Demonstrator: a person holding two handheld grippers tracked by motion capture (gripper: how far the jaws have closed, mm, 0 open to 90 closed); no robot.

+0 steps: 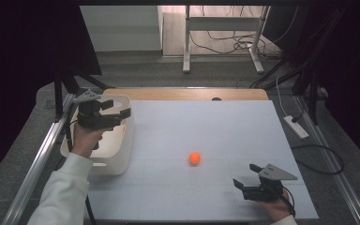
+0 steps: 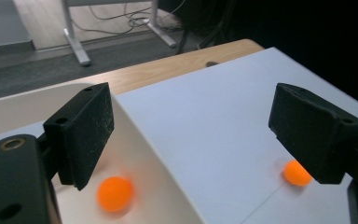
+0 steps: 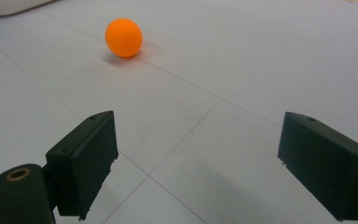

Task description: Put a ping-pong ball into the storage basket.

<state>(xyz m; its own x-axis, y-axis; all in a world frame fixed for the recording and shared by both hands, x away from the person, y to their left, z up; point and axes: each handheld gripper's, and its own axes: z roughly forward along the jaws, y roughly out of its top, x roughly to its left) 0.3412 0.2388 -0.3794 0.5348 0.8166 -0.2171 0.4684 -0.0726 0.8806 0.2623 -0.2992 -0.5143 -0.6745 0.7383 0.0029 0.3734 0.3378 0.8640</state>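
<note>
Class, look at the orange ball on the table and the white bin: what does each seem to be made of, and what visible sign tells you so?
Ball: probably thin plastic with a matte finish, judging by its even orange colour, soft shading and lack of any sharp glint.
Bin: likely moulded plastic, smooth and slightly satin; its rounded corners, curved rim and uniform white walls suggest this.

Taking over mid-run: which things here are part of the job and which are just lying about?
In the job:
orange ball in the bin
orange ball on the mat
white bin
left gripper, open
right gripper, open

Lying about:
power strip
floor cables
</note>
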